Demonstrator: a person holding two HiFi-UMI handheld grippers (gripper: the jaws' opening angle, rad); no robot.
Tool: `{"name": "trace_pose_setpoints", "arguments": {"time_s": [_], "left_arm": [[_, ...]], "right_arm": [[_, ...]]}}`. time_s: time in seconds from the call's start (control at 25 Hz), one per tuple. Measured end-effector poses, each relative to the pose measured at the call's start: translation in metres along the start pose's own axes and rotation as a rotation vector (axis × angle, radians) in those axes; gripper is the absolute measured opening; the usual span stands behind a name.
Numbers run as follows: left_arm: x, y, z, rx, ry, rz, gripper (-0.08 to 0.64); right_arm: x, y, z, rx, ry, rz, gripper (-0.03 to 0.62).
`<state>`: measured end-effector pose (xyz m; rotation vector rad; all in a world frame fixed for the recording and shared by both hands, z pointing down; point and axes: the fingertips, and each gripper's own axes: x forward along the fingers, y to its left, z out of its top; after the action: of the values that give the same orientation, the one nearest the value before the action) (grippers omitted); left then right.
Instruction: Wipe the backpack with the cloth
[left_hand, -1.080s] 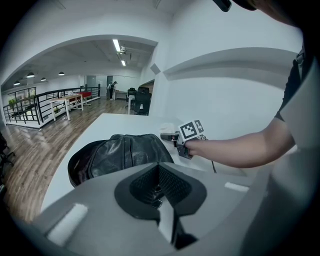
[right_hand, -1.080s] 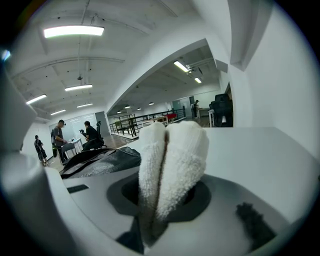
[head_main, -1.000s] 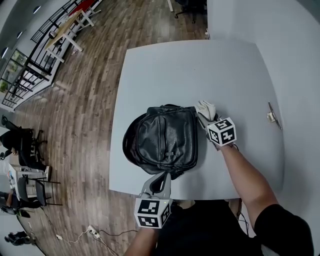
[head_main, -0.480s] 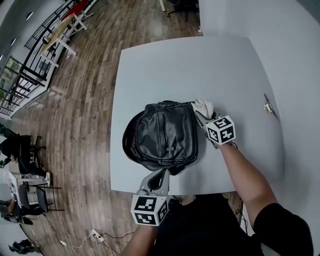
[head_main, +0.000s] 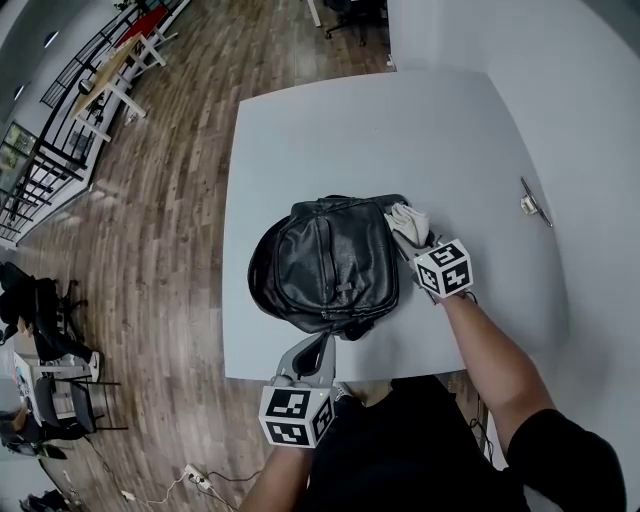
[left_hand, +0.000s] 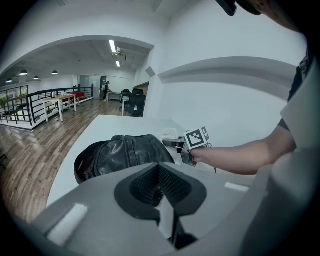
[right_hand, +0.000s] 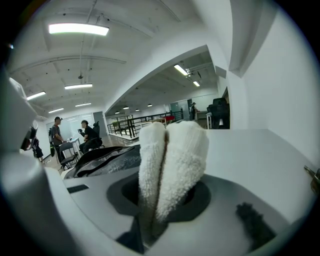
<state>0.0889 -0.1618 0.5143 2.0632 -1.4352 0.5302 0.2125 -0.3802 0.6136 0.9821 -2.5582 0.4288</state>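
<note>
White terry cloth (right_hand: 172, 160) sits folded and pinched in our right gripper (head_main: 413, 238), touching the backpack's (head_main: 330, 265) right edge. Our left gripper (head_main: 314, 352), jaws narrow, seems to nip the backpack at its near edge. We should hold that end taut and drag the cloth flat across the backpack, pressing lightly.

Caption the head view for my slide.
Right gripper holds a white cloth at the black backpack; left gripper grips its near end, on a grey table.

left hand-held gripper (head_main: 321, 342) closed, right hand-held gripper (head_main: 410, 238) closed, right forearm (head_main: 490, 345) outstretched
</note>
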Motion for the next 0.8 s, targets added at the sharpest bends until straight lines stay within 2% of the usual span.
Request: {"name": "trace_pose_setpoints", "arguments": {"time_s": [0.44,0.64,0.8], "left_arm": [[-0.017,0.014,-0.011,0.005,-0.023,-0.011,0.008],[-0.026,0.016,-0.012,0.023,-0.033,-0.048,0.008],[-0.031,0.017,-0.018,0.040,-0.002,-0.082,0.008]], "right_arm": [[-0.027,0.022,-0.007,-0.022,-0.003,-0.048,0.087],[-0.043,0.038,-0.014,-0.037,0.012,-0.077,0.087],[-0.058,0.052,-0.017,-0.042,0.021,-0.105,0.087]]}}
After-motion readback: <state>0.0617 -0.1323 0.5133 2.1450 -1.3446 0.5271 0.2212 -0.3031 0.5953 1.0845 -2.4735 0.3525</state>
